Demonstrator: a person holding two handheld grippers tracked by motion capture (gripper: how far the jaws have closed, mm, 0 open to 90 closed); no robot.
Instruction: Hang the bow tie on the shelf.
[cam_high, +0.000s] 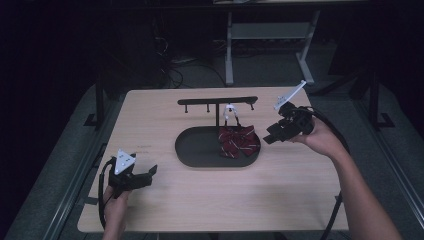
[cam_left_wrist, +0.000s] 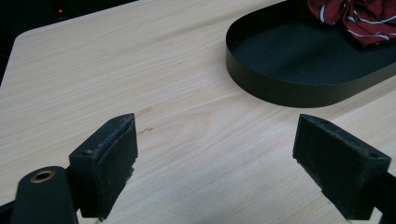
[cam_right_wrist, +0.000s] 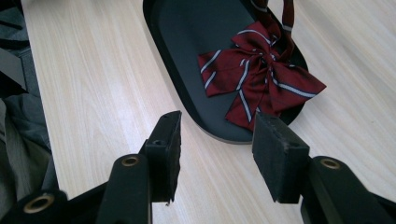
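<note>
The high view looks forward and down over the whole table (cam_high: 150, 200). Each tong camera skims low and close, both catching the black tray (cam_left_wrist: 280, 88) and bow (cam_right_wrist: 261, 77), at two o'clock from the left one, twelve from the right.

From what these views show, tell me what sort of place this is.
Probably a lab or workshop set up for recording: a bare wooden table, metal bench legs and loose cables on the dark floor behind it.

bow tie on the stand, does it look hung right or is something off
The striped red bow tie hangs by its strap from a peg of the black stand, yet it slumps into the oval tray, crumpled against the right end rather than hanging free. Nothing looks spilled or damaged.
</note>
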